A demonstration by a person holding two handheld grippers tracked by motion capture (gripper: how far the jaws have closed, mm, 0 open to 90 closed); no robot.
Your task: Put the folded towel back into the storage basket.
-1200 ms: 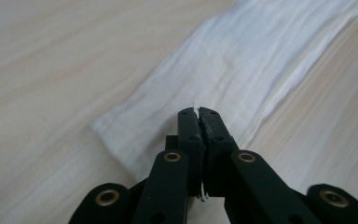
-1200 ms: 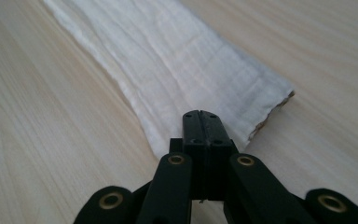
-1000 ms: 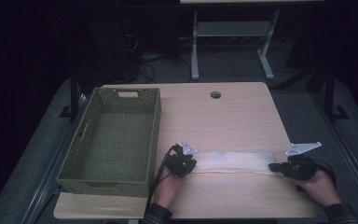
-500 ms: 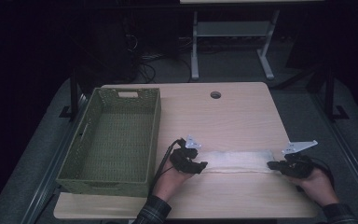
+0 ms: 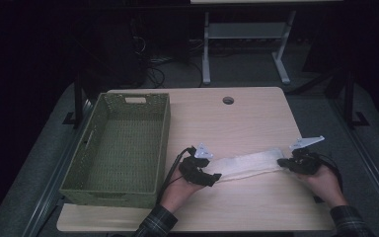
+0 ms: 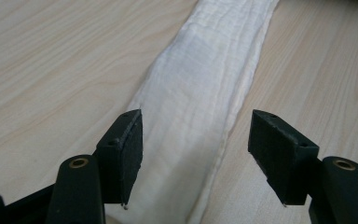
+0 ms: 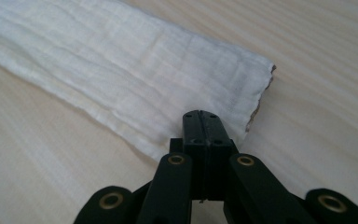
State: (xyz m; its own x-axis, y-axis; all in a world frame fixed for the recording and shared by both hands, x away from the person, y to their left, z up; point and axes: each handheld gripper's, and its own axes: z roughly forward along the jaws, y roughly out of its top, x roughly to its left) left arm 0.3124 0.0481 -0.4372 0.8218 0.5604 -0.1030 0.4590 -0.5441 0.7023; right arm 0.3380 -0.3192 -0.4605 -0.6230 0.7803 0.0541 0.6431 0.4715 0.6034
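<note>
Cloth (image 5: 249, 165), a long folded white strip, lies flat on the surface (image 5: 256, 118) beside the green basket (image 5: 123, 143); left tongs (image 6: 193, 154) spread apart over one end; right tongs (image 7: 200, 122) clamped on the other end.

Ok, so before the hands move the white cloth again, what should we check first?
1. Right gripper pinching the cloth's end: ok, jaws shut on its edge.
2. Left gripper holding the other end: not ok, jaws open, one on each side of the cloth.
3. Cloth lying flat in a long folded strip on the table: ok.
4. Basket free to take it: ok, nothing seen inside.
5. Cloth kept apart from the basket: ok, bare table lies between them.
</note>
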